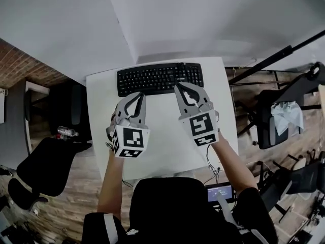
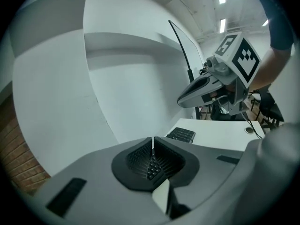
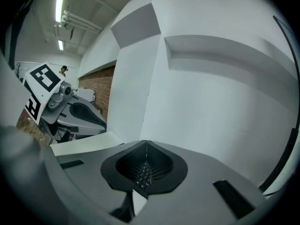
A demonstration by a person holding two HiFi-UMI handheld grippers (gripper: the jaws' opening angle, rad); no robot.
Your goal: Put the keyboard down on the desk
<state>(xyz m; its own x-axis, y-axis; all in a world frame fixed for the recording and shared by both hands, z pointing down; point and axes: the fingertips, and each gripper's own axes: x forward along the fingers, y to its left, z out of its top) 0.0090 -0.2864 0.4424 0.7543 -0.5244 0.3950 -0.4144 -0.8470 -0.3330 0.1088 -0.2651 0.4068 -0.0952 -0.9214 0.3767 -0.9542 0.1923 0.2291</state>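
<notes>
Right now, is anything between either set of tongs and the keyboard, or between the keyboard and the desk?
Nothing visible. The keyboard already lies flat on the white desk, near its far edge. The left tongs and right tongs, both shut and empty, hover by its near edge.

Grey left claw point(image 1: 138, 95), right claw point(image 1: 181, 86), black-and-white marker cubes point(image 1: 131, 142)
</notes>
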